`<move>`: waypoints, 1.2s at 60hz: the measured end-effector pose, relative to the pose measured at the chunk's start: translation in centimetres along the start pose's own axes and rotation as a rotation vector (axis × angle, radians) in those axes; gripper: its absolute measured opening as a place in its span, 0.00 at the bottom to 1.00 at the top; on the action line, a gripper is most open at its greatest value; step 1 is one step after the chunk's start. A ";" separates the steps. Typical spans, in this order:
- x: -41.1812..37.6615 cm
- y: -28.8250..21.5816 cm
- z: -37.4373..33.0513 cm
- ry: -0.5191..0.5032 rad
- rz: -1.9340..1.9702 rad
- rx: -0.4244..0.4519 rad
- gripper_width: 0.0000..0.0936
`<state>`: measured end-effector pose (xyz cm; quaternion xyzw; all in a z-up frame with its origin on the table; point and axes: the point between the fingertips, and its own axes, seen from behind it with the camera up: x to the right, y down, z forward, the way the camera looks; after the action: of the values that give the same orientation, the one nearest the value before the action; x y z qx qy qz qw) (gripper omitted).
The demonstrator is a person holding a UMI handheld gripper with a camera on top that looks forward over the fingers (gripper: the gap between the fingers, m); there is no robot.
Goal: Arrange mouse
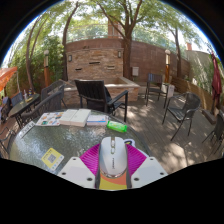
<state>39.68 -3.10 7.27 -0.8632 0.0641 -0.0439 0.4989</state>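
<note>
The gripper (113,172) is positioned over a glass table (40,140) on an outdoor patio. Its two white fingers (78,172) are spread apart, one at each side of the mouse (113,155). The mouse is white and elongated, with its long axis pointing away from the gripper. It sits between the fingers on a magenta surface, and whether that surface is a mat or the finger pads cannot be told. Whether the fingers press on the mouse also cannot be told. Just beyond the mouse lies a small green item (118,126). Farther from the mouse, toward the table's far edge, lies an open book (75,117), with a magazine (48,120) beside it. Near the mouse, on the magazine's side, lies a yellow card (52,157). Past the table's far edge stands a dark chair (99,97). Two more chairs (184,108) stand well apart from the mouse, on the opposite side from the card. A brick wall (100,57) and trees (128,14) lie behind all of these.
</note>
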 end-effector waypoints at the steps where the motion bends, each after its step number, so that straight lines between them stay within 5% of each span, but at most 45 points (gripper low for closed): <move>1: 0.4 -0.3 0.0 0.000 -0.006 -0.021 0.38; 11: 2.3 5.6 3.3 -0.032 -0.032 -0.122 0.39; 19: 1.9 7.4 3.3 -0.070 -0.034 -0.162 0.53; 27: 2.2 5.2 0.3 -0.050 -0.025 -0.133 0.92; 46: 1.4 1.6 -14.3 0.018 -0.076 -0.063 0.93; 72: 0.4 3.1 -28.7 0.068 -0.086 -0.024 0.91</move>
<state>35.86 -29.29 18.89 -0.8690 0.0445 -0.0936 0.4838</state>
